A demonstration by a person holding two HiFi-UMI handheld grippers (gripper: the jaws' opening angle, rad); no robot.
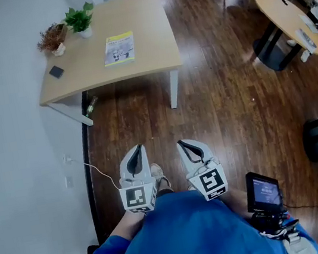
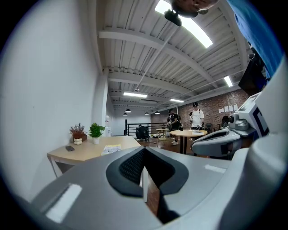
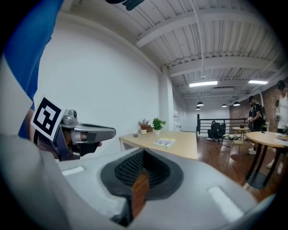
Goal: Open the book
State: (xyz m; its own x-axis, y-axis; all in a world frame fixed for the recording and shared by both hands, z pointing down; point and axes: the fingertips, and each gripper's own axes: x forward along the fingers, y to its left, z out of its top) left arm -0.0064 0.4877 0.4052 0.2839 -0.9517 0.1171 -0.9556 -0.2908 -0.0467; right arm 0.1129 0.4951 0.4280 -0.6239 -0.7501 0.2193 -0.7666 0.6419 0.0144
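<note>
Book (image 1: 118,48) is seen closed in the head view, lying flat near the middle of the light wooden table (image 1: 134,13) in the upper left of the frame, yellow-edged cover up. A green potted plant (image 1: 79,19) and a dried plant (image 1: 53,38) are noted at the table's far left corner, with a small dark object (image 1: 57,71) nearer the left edge. The left gripper (image 1: 138,148) and the right gripper (image 1: 181,144) are held side by side at lower centre over the dark wood floor (image 1: 227,100), well apart from the table; both sets of jaws are seen drawn together to a point, with nothing between them. A blue sleeve (image 1: 184,240) fills the bottom edge. In the left gripper view, the left gripper (image 2: 145,150) is recorded with its jaws together and empty; the book (image 2: 111,148) is seen beyond them at centre left on the table (image 2: 85,152), and the right gripper (image 2: 216,143) shows at the right. In the right gripper view, the right gripper (image 3: 143,155) is likewise closed on nothing; the book (image 3: 164,143) lies on the table (image 3: 184,147) just above the jaws, and the left gripper (image 3: 90,132) shows at the left.
</note>
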